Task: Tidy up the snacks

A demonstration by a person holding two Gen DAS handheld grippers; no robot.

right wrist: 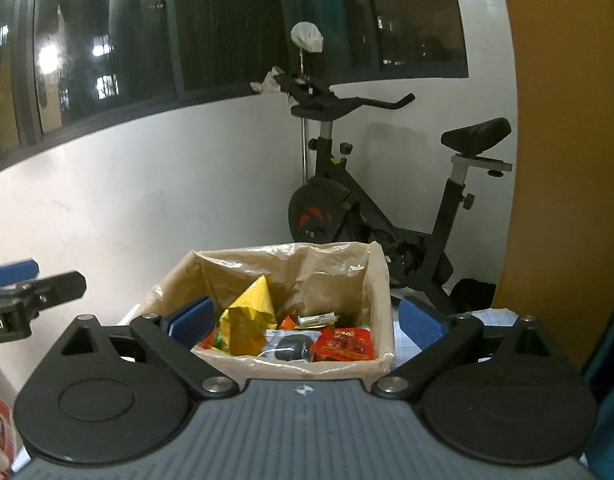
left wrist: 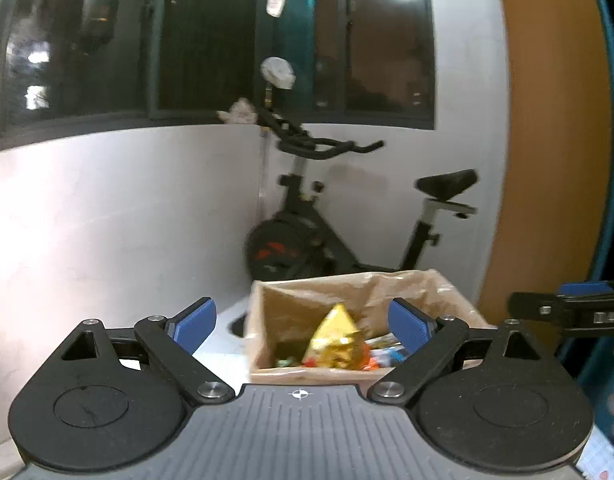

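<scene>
Presently both tools stand apart from the cardboard box, neither holding anything. Left tool: jaws spread wide, blue pads bare, nothing between them. Right tool: same, wide and empty.

Box sits dead ahead at 12 o'clock from each wrist camera, lined with a crinkled plastic bag, top open. Snacks are inside: yellow foil packet standing tall at centre-left, red packet at the near right corner, a dark-printed pouch between them, smaller wrappers behind. Exercise bike beyond at 1 o'clock, against the white wall.

Judgement: the box looks well filled; step in hand reads as clearing away to find whatever remains. White tabletop is barely seen, so loose snacks cannot be confirmed. To do it well: keep jaws wide until a packet is squarely between pads, pinch by a sealed edge, and drop into the open right side rather than onto the tall yellow packet, which may topple.
</scene>
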